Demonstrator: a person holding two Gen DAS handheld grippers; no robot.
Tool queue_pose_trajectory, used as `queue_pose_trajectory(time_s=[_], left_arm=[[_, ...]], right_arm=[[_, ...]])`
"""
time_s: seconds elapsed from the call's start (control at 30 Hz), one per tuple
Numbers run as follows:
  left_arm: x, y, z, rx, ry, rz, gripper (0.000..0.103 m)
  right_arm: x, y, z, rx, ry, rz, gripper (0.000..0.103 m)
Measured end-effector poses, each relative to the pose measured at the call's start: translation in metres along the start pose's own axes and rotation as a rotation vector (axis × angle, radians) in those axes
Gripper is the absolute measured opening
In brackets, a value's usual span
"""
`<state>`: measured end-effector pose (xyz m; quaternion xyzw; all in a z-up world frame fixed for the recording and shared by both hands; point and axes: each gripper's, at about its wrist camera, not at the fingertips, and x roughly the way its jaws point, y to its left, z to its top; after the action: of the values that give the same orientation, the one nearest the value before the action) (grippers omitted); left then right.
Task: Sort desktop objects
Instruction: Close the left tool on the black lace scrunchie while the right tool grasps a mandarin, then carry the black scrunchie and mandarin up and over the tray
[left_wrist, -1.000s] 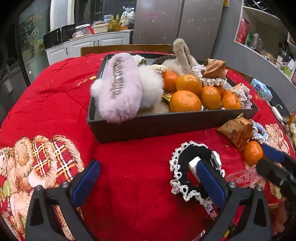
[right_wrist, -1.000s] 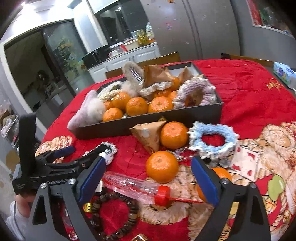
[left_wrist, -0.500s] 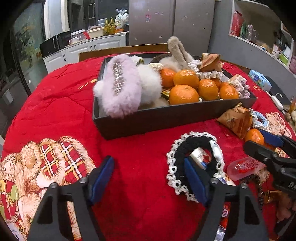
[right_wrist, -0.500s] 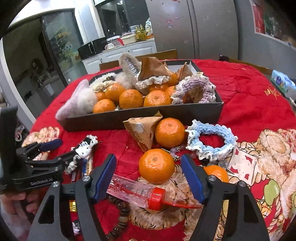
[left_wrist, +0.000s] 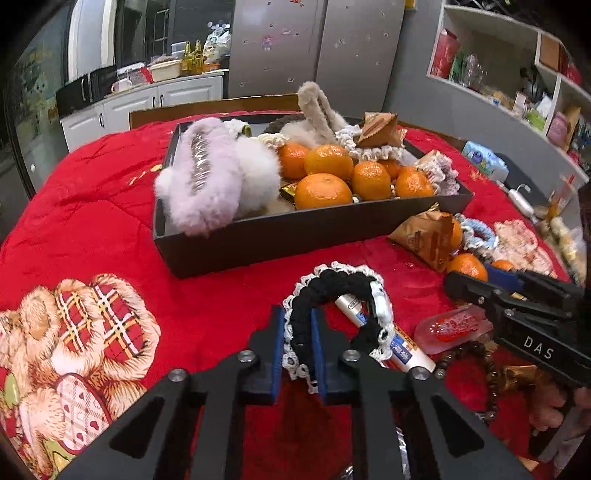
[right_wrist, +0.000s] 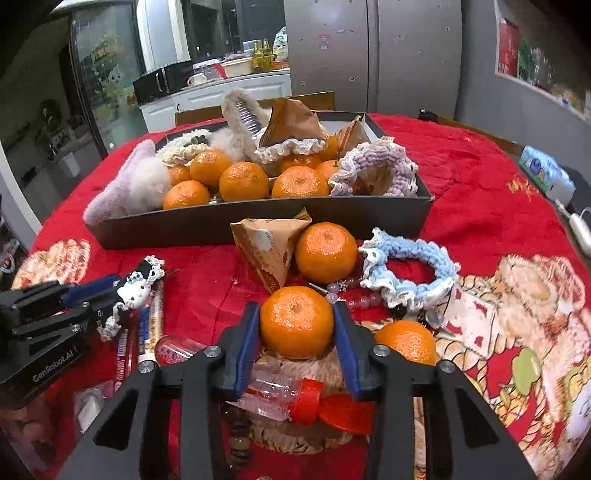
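1. The left gripper (left_wrist: 297, 345) has its fingers closing on the near band of the black scrunchie (left_wrist: 334, 301) with the white lace edge, which lies on the red-covered bench (left_wrist: 207, 302) just before the box; the band is pinched between the blue pads. Lift it straight up, so the loop clears the white tube (left_wrist: 384, 338) lying through it.
2. The right gripper (right_wrist: 295, 325) has its fingers closing on an orange (right_wrist: 296, 321), both pads at its flanks. Grip gently across the widest part; the fruit is round and could squirt out.
3. Under that orange a clear bottle with a red cap (right_wrist: 288, 397) is partly hidden by the fingers.
4. The black box (right_wrist: 258, 218) beyond is crowded; free room for either thing is hard to make out, and its floor is covered.
5. A second loose orange (right_wrist: 406, 341) is cut off by the right finger.
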<state>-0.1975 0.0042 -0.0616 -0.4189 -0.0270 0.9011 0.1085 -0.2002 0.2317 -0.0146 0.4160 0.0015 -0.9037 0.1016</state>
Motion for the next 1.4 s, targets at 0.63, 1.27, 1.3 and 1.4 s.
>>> queue_pose_trajectory(time_s=[0.63,1.27,1.3,1.4], left_arm=[[-0.045,-0.007,-0.005,0.02,-0.118,-0.007,0.012],[-0.062,-0.031,0.013,0.05,-0.186,-0.01,0.012],[-0.064,-0.03,0.016,0.046,-0.19,-0.012,0.012],[-0.071,-0.027,0.029,0.037,-0.202,-0.016,0.012]], right_arm=[[-0.024,-0.004,-0.004,0.054,-0.055,0.126,0.037],[-0.045,0.007,0.001,0.057,-0.097,0.224,0.037],[-0.045,0.006,0.002,0.065,-0.095,0.233,0.037],[-0.048,0.006,0.01,0.056,-0.092,0.23,0.037]])
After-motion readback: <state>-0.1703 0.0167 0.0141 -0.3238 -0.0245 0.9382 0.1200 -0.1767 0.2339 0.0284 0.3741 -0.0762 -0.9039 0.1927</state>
